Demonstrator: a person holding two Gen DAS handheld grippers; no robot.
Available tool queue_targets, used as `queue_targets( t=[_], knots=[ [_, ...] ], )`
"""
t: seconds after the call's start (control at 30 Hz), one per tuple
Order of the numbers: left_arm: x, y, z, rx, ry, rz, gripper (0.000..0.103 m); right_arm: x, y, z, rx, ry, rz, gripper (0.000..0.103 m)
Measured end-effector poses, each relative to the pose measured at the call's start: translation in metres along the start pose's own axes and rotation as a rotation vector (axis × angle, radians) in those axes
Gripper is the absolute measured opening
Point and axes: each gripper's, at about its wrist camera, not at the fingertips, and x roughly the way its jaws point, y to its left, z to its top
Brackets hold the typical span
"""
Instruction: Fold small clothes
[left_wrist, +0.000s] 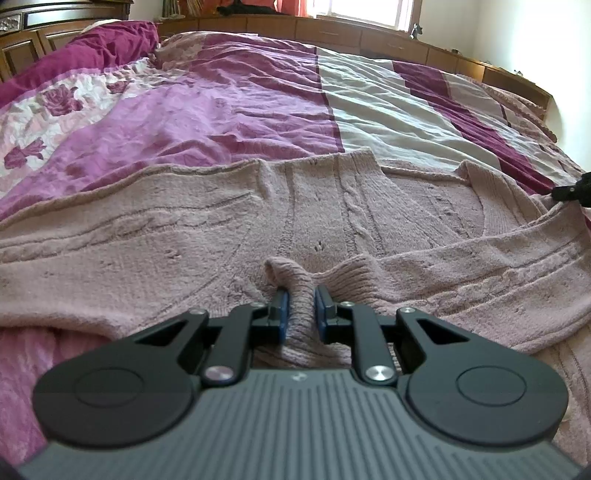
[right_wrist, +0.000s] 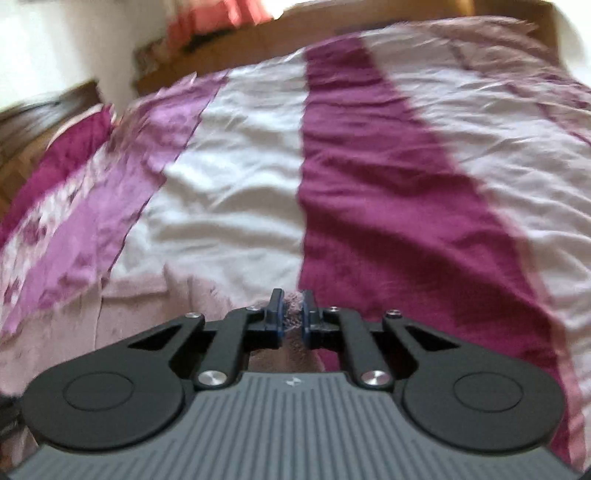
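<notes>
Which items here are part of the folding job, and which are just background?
Part of the job:
- pink knit sweater
- left gripper, jaws shut on the sweater's ribbed cuff
- right gripper, jaws shut on the sweater's edge

Just lying about:
- striped bedspread
- floral duvet
- wooden headboard
- window

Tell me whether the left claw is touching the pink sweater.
Touching. The left wrist view shows the left claw pinching the ribbed cuff of the pink sweater between both blue pads.
</notes>
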Motion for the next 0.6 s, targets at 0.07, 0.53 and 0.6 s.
queue_targets(
  t=[0.07, 0.53, 0.6],
  knots=[
    [0.0, -0.001, 0.0, 0.001, -0.003, 0.002, 0.018, 0.002, -0.004, -0.005, -0.003, -0.009, -0.073, 0.01],
    [-0.001, -0.002, 0.003, 0.012, 0.002, 0.003, 0.017, 0.003, 0.008, -0.005, -0.018, -0.008, -0.184, 0.07],
    [-0.002, 0.0, 0.006, 0.004, 0.006, -0.007, 0.017, -0.005, 0.009, -0.006, -0.012, -0.02, -0.188, 0.07]
  ],
)
